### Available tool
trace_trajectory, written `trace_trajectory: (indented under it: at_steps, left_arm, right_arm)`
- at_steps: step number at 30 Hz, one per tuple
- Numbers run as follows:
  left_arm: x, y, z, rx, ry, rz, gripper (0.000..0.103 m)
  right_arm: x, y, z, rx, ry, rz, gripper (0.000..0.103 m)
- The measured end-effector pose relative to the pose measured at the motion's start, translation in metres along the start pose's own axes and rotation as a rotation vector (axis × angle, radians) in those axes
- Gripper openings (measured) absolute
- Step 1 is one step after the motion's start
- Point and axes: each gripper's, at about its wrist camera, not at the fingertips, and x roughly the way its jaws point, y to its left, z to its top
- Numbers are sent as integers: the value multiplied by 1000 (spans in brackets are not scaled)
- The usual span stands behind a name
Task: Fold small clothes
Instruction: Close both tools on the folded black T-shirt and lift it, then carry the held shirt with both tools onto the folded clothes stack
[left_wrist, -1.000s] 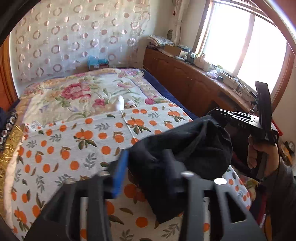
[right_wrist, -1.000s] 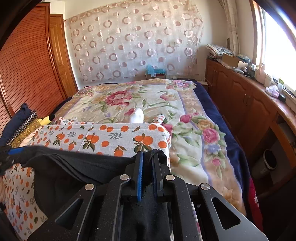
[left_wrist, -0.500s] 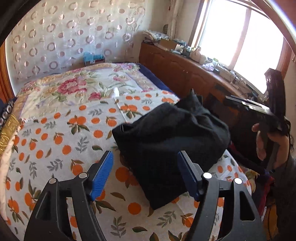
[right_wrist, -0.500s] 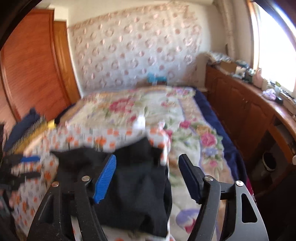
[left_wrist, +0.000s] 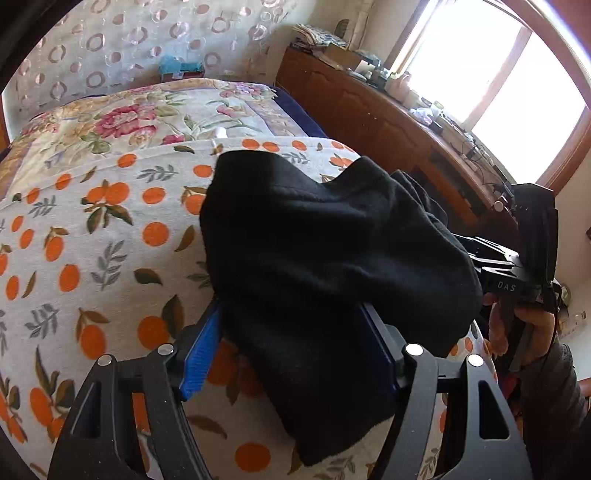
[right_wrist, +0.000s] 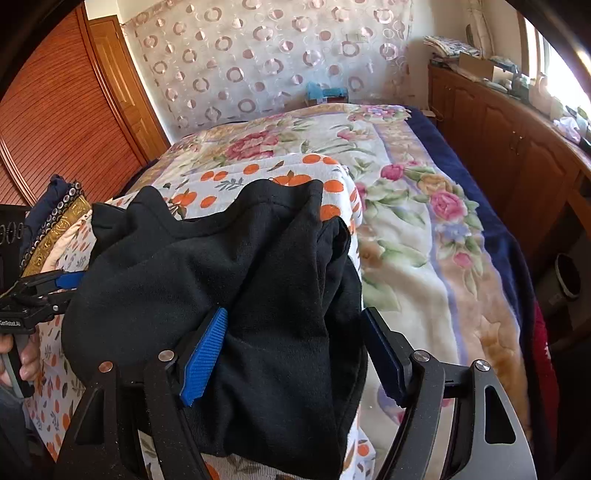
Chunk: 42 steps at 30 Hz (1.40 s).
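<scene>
Fingers (left_wrist: 201, 356) of both grippers spread apart around soft, rumpled black knit garment (left_wrist: 332, 240).

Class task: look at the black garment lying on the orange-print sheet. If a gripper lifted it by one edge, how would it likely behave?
The black garment would probably flop and sag, since it already lies in soft, rumpled folds. It looks like a thick knit, so likely grippy, not slippery. On the orange-print sheet it would probably bunch if pushed, not slide.

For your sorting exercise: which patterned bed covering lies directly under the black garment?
The orange-fruit print sheet; the rose-patterned blanket lies beyond the black garment.
</scene>
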Motion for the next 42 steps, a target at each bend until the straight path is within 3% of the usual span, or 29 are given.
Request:
trace_trajectory:
  at_steps: [6,11,15,16,18,20,33,42]
  left_arm:
    - [3,6,-1,-36,5,-49,72]
    - [-1,3,-8,-52,-3,-68,70]
    - [-3,2,-8,-80,-8,-111,38]
    - [-3,1,-7,-73,-7,-116,34]
    - [-4,1,-6,-66,-2,-124,18]
    - [-9,-2,-4,-51,-11,-122,14]
    - [-103,-21,-8,69,-226,-64,12]
    - [-162,4,-11,85,-315,38,12]
  right_arm:
    - [-5,5,4,-24,-6,-3,75]
    - [2,6,0,-34,11,22,66]
    - [0,10,1,-43,19,66,40]
    - [0,13,1,-48,20,67,32]
    - [-1,18,1,-65,18,67,25]
    - [-4,19,1,-78,5,60,20]
    - [-52,45,14,-171,-193,39,16]
    - [-55,91,32,-265,-254,90,16]
